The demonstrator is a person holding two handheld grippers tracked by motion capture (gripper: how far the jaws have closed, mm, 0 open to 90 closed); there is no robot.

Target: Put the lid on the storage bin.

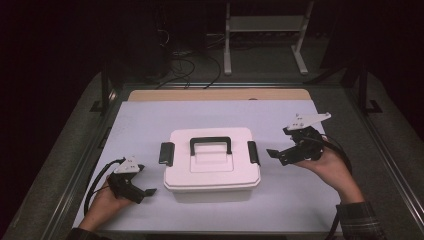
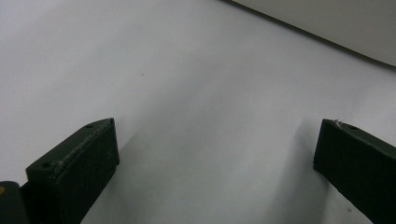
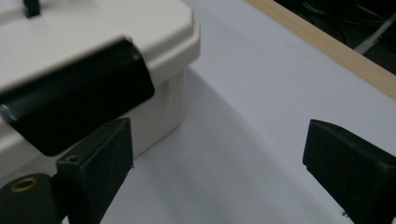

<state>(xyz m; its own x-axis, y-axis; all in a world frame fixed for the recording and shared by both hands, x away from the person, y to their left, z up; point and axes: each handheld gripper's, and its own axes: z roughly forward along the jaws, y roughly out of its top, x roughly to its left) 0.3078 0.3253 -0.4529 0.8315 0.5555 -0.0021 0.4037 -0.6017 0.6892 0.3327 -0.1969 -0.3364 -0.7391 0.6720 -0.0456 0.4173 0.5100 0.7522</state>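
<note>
Nearby, wooden strip [image 1: 220, 95] borders table [image 1: 150, 120] behind box [image 1: 212, 159].

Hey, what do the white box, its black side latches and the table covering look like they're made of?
The white box looks like moulded plastic, matte off-white: rounded corners and a stepped lid.
The black latches seem to be glossy plastic; the right one catches a soft sheen in the right gripper view.
The table covering is a smooth, matte pale sheet, perhaps vinyl or paper; a light wooden edge shows beyond it.

Dark room; white frame legs [image 1: 227, 45] and loose cables [image 1: 192, 67] on grey floor.
</note>
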